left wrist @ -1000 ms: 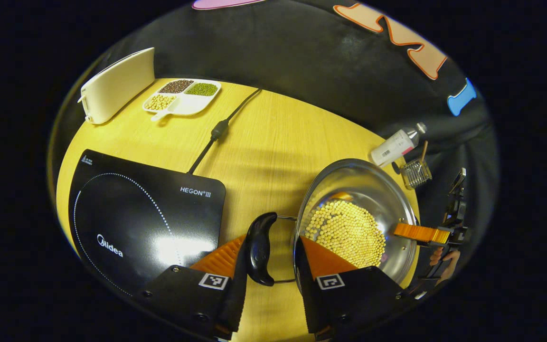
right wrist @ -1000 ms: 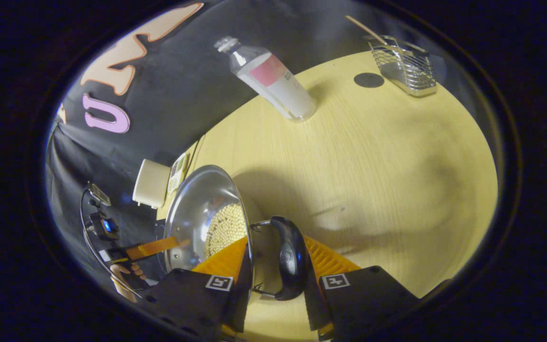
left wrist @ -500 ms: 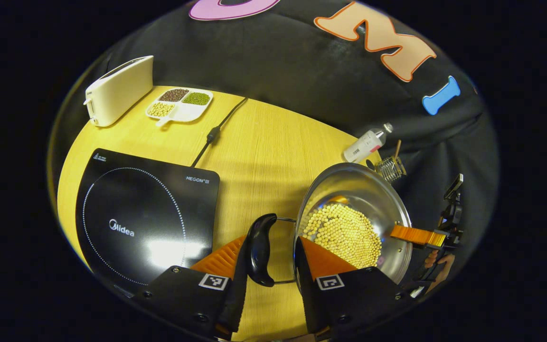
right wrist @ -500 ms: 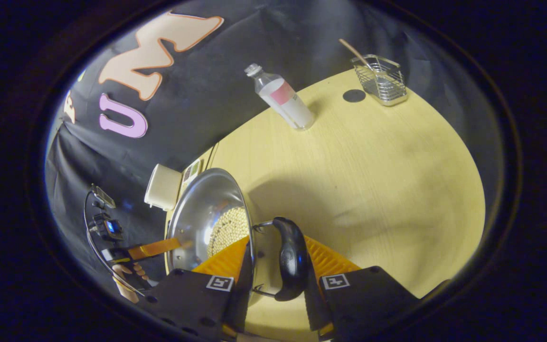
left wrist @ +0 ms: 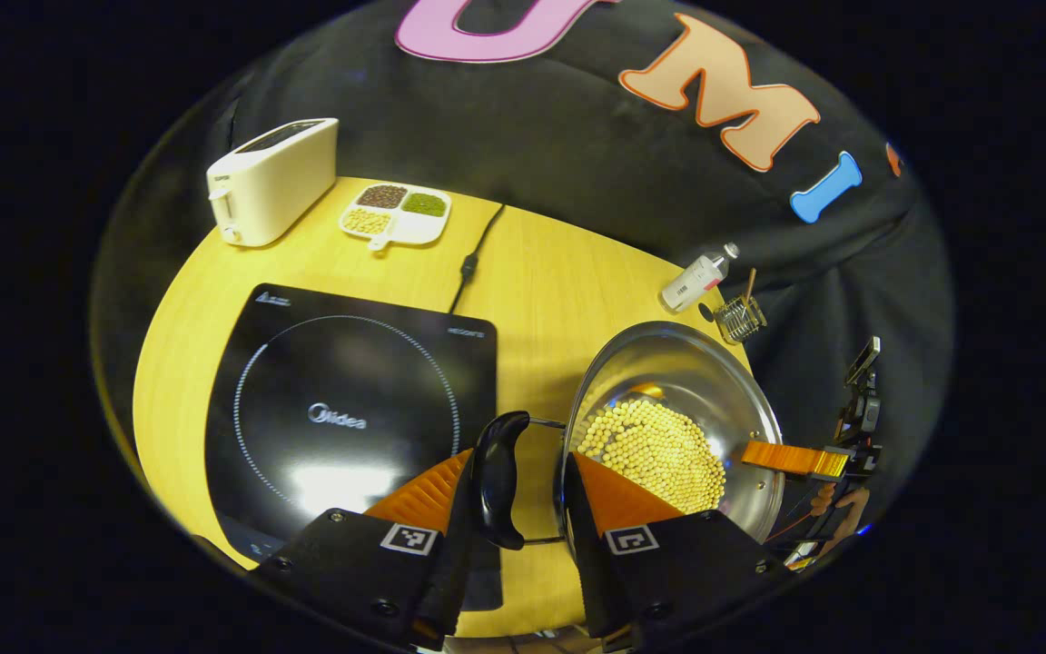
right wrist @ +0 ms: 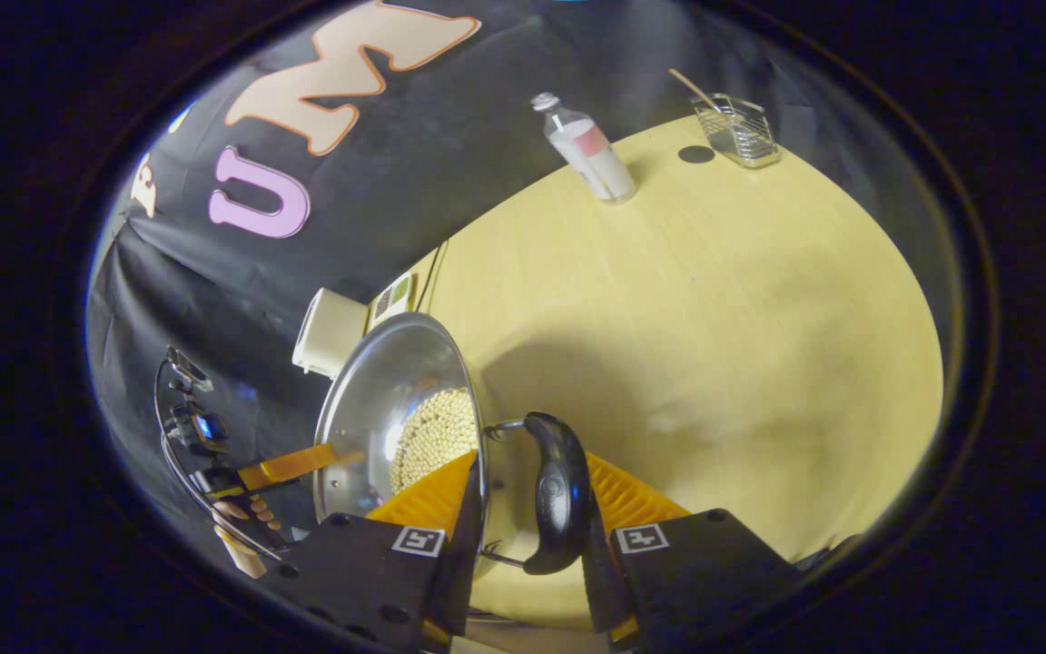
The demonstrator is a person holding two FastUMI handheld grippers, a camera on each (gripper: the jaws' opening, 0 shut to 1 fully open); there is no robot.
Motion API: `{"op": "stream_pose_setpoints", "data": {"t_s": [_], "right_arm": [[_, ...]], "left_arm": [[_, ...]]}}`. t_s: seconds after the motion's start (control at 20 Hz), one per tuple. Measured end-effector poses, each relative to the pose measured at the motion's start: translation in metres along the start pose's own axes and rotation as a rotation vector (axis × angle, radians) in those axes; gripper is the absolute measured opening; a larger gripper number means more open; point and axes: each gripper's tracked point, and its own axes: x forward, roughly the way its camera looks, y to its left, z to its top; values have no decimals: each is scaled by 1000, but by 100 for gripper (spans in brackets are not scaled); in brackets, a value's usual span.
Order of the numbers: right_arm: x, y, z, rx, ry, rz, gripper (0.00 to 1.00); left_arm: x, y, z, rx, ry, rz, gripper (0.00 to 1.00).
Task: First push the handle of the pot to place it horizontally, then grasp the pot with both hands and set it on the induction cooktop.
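A steel pot [left wrist: 714,381] holding yellow beans hangs above the wooden table [left wrist: 541,291], carried by both grippers. My left gripper [left wrist: 520,459] is shut on the pot's left side: one orange finger [left wrist: 428,490] presses the black handle [left wrist: 496,477], the other sits inside the rim. My right gripper [right wrist: 528,459] is shut the same way on the opposite black handle [right wrist: 557,490], with the pot [right wrist: 387,391] to its left. Each view shows the other gripper's orange finger at the far rim. The black induction cooktop [left wrist: 341,409] lies just left of the pot, partly under my left gripper.
A white toaster [left wrist: 273,180] and a divided tray of beans [left wrist: 396,212] stand behind the cooktop, whose cable [left wrist: 473,263] runs to the back. A bottle [right wrist: 591,154], a wire basket [right wrist: 741,132] and a black disc [right wrist: 695,154] sit at the table's far right edge.
Both grippers have risen with the pot, so the table looks smaller. The pot has shifted left toward the cooktop, which now reaches under my left gripper.
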Motion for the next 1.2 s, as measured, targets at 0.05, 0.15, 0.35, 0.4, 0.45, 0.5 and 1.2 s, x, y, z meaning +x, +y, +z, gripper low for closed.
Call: {"op": "stream_pose_setpoints", "data": {"t_s": [0.05,0.15,0.35,0.4,0.45,0.5,1.2], "right_arm": [[2,12,-6,0,0,0,48],[8,39,-23,0,2,6,48],[32,94,-51,17,-2,37,48],[41,105,-55,15,-11,47,47],[49,116,-60,16,-13,52,47],[57,126,-65,15,-17,52,47],[131,182,-70,44,-197,34,48]], "left_arm": [[-9,12,0,1,-6,3,53],[-25,38,2,5,-19,19,53],[-51,95,12,-1,-55,59,53],[-56,108,16,1,-66,69,53],[-58,120,20,5,-75,80,54],[-61,129,25,12,-85,91,52],[-47,216,72,76,-255,130,53]]}}
